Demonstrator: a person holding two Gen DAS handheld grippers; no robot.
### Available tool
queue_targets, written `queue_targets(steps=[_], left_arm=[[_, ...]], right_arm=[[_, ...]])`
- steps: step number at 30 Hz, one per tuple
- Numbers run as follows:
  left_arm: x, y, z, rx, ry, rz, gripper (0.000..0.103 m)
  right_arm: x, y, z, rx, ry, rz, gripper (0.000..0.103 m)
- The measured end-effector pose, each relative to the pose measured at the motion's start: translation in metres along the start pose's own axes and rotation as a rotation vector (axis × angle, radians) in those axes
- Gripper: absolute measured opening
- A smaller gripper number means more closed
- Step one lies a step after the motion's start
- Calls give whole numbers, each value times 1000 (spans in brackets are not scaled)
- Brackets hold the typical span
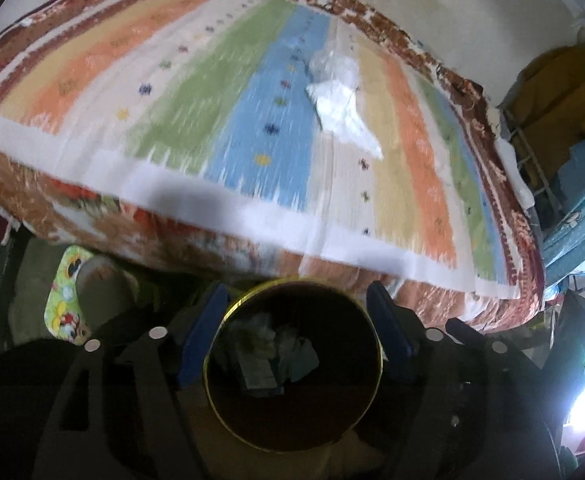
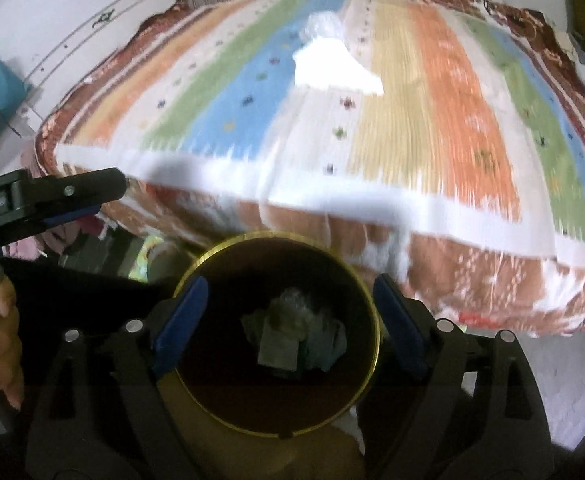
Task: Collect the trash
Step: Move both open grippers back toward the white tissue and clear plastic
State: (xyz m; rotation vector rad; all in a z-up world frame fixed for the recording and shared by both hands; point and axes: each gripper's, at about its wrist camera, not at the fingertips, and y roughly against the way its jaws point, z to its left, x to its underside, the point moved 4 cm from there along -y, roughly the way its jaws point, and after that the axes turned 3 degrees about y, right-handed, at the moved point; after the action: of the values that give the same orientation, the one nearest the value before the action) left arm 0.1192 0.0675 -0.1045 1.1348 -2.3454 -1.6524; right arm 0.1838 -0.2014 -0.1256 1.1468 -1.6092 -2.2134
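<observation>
A bed (image 1: 220, 92) with a striped cover in orange, green, blue and cream filled the upper half of both views. Below it, at lower centre of each frame, stood a round dark bin (image 1: 216, 384) with a gold rim, already holding crumpled paper and wrappers (image 2: 292, 340).

The remaining trash was a white crumpled sheet (image 1: 342, 114) with a bit of clear plastic (image 1: 326, 62) just above it, lying on the bed where the blue stripe met the cream. In the left wrist view it sat right of centre; in the right wrist view (image 2: 332, 68) it sat near top centre. Its long axis ran diagonally, from upper left to lower right.

The left tongs (image 1: 294, 340) stood open over the bin with nothing held. The right tongs (image 2: 288, 326) were likewise open and empty, straddling the bin mouth. The trash lay straight ahead of both, well apart across the bed edge. The right tongs seemed the better lined up.
</observation>
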Motion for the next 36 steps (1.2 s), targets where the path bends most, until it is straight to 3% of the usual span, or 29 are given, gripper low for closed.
queue_targets(steps=[9,15,20,31,36], left_arm=[[-37,13,-13,-38,-57,-97,84],[-66,18,-25,-58,-107,-177,97],[-87,5,-30,-67,-109,-150,97],[-126,-7,-46,-55,-146,-196,97],[-142,-21,-44,-40,-126,-171,97]], right_arm=[[-44,10,0,35,83,-69,87],[-68,13,-3,29,101,-108,91],[-81,5,-11,-23,35,-104,94],[-106,-6,-27,12,2,-154,94],[-119,-21,-35,7,5,-157,94]])
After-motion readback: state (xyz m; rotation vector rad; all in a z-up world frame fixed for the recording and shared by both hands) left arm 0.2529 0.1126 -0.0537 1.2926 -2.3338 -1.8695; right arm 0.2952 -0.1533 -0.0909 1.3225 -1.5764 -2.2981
